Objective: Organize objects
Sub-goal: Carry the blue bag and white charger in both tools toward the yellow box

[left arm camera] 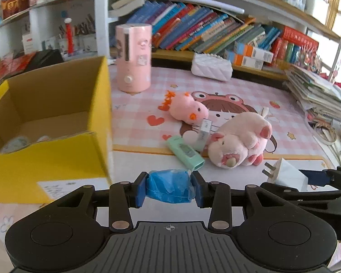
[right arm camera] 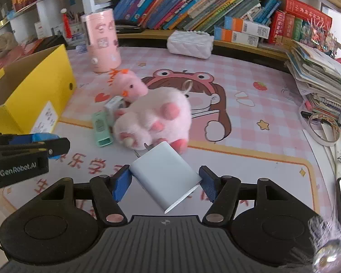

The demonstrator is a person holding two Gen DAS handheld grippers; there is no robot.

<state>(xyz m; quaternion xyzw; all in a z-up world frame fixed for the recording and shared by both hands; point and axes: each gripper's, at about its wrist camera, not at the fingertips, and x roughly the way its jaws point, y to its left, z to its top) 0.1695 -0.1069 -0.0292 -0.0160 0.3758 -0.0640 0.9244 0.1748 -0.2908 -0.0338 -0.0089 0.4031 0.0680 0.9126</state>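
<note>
Yellow cardboard box [left arm camera: 50,122], 10 o'clock in left view: open, already part-filled.
Left gripper [left arm camera: 170,187]: fingers clamped on a blue plastic-wrapped bundle [left arm camera: 169,187]. The soft wrap may squeeze out and fall short of the box.
Mint-green device [left arm camera: 185,153], 12 o'clock, rests against the pink pig plush [left arm camera: 241,143].
Right gripper [right arm camera: 163,182]: fingers pinch a white plug charger [right arm camera: 164,173] on its corners, tilted. Likely to twist free.
</note>
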